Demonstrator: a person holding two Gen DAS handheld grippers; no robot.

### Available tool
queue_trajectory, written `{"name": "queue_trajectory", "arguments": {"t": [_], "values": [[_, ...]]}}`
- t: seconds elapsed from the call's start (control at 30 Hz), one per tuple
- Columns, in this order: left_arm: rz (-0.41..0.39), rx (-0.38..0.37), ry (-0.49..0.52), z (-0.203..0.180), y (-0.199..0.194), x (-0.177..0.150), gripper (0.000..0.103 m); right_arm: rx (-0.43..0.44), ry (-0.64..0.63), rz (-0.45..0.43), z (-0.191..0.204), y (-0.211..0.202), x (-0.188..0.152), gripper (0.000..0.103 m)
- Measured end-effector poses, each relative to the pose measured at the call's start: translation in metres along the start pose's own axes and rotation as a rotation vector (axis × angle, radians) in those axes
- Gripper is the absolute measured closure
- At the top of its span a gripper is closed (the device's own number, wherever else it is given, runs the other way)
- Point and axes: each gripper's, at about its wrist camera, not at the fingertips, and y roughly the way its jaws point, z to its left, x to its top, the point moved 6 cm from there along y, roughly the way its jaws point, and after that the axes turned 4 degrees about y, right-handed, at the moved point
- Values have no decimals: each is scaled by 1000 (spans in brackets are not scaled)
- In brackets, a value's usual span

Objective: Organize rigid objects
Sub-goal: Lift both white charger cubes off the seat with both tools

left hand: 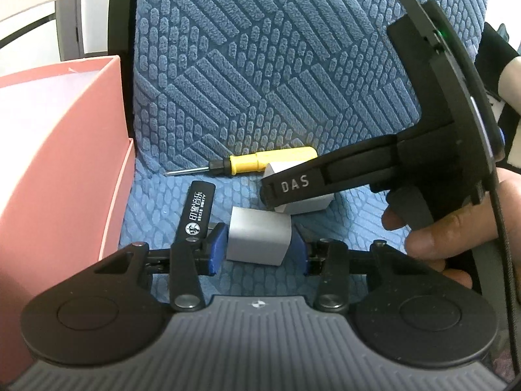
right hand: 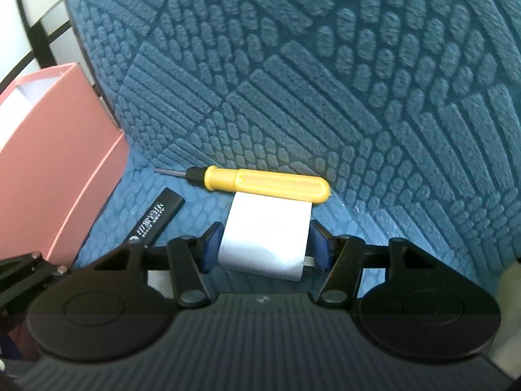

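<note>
Here, your two small white plastic cubes sit on the seat of the blue textured fabric chair (left hand: pixel 293 65), one in front of each tool. The nearer white cube (left hand: pixel 257 239) lies between the blue pads (left hand: pixel 216 249) of your left gripper (left hand: pixel 259 251): the left pad is against its side and the right pad looks to be touching as well, so the jaws are closed onto it while it rests on the cushion. The second white cube (right hand: pixel 265 233) sits between the fingers of your right gripper (right hand: pixel 265 244); its left pad (right hand: pixel 211 244) meets the cube's side, while a thin gap shows at the right pad, so you cannot call that a firm clamp (the wrist picture is slightly blurred there).

Just behind that cube, touching its far edge, lies the yellow plastic-handled screwdriver (right hand: pixel 260 184), its metal tip pointing toward the left. Left of the cubes rests a flat black bar with white printed lettering (left hand: pixel 197 210), angled up the seat. Farther left stands the open pink cardboard box (left hand: pixel 65 163), pressed against the chair's edge. In the left wrist view your right tool reaches in from the right, with a hand (left hand: pixel 433 234) gripping its handle.
</note>
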Motion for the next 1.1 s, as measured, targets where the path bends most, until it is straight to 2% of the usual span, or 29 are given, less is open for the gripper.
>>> {"name": "queue_trajectory", "arguments": {"t": [0.37, 0.5, 0.83, 1.1], "values": [[8, -45, -53, 3, -11, -5, 56, -76, 87, 3, -23, -22, -13, 45], [13, -61, -64, 4, -19, -10, 56, -92, 120, 8, -32, -37, -29, 46], [-5, -92, -51, -8, -63, -33, 56, -111, 264, -17, -33, -87, -63, 46], [-32, -92, -37, -10, -104, -51, 56, -168, 303, -28, -19, -113, -105, 46]]}}
